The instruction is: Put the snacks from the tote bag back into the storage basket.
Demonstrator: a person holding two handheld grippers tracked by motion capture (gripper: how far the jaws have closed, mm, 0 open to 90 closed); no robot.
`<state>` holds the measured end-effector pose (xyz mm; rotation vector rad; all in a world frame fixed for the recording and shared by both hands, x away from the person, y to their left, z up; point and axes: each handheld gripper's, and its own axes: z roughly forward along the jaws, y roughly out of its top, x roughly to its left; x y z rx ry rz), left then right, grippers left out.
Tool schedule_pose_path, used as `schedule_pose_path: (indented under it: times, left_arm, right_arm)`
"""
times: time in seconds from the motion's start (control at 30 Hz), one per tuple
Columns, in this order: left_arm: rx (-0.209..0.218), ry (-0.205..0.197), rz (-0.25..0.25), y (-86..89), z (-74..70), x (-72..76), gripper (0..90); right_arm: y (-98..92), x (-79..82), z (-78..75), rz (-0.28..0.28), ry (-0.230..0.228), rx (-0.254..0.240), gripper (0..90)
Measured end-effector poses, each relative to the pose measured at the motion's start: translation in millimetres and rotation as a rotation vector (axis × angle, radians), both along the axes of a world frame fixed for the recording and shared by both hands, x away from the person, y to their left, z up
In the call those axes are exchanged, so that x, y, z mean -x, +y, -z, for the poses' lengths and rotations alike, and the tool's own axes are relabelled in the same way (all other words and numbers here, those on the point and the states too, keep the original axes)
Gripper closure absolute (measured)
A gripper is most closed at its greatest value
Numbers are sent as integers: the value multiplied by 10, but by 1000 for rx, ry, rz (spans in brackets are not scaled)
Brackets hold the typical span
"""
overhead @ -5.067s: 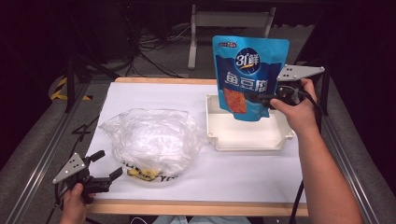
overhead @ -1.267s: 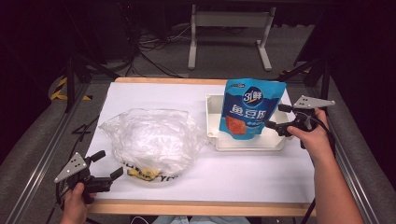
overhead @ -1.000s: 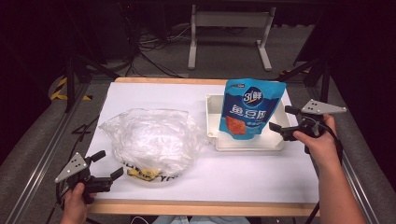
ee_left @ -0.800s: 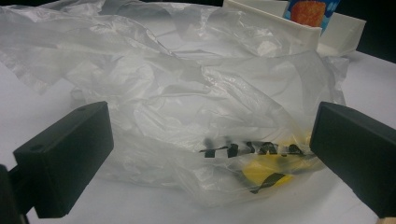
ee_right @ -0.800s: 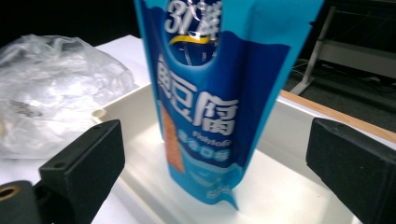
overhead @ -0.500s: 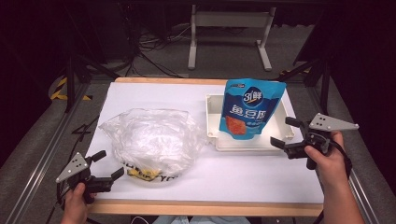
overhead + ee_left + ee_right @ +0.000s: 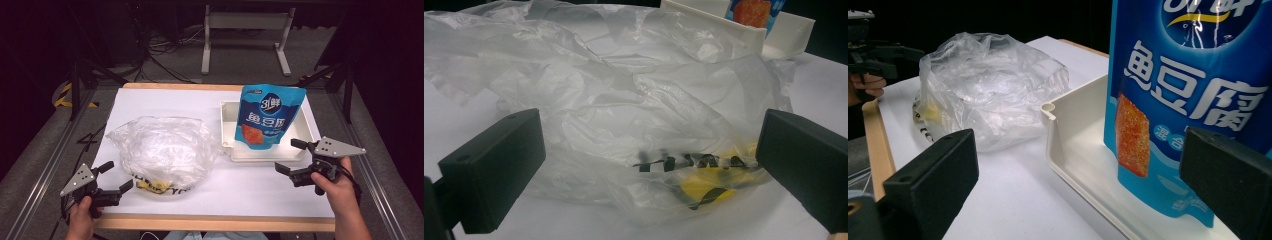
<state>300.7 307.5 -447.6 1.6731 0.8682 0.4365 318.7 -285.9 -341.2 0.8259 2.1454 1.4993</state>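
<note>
From above, you hold your left gripper (image 7: 114, 176) at the near left corner of the white counter (image 7: 165, 102), its jaws apart and empty, aimed at a crumpled clear plastic bag (image 7: 162, 150) lying just beyond them. Your right gripper (image 7: 292, 156) sits low at the near right, jaws also spread and gripping nothing, just in front of a shallow white tray (image 7: 226, 125). A blue snack pouch (image 7: 268, 117) with white Chinese lettering stands upright inside the tray, leaning toward its far side.

Your left gripper view brings the plastic bag (image 7: 624, 110) close between the two black jaws and reveals black print and something yellow inside its lower folds, detail that from above reads as a small yellow-and-black patch at the bag's near edge. The tray's wall (image 7: 709, 27) shows behind it.

Your right gripper view shows the pouch (image 7: 1188, 100) resting on the tray (image 7: 1073, 145) floor, an orange picture panel on its front, and, far off at left, your other hand holding its gripper (image 7: 883, 52) past the bag (image 7: 988, 85).
</note>
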Motion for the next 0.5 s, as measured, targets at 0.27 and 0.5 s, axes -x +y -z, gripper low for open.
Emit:
schedule_pose_path:
  times: [0.27, 0.5]
  left_arm:
    - [20, -21, -9, 0, -10, 14, 3]
    - [16, -32, -10, -2, -8, 12, 3]
  right_arm:
    - [121, 7, 275, 17, -52, -44, 30]
    - [184, -3, 459, 39, -77, -64, 30]
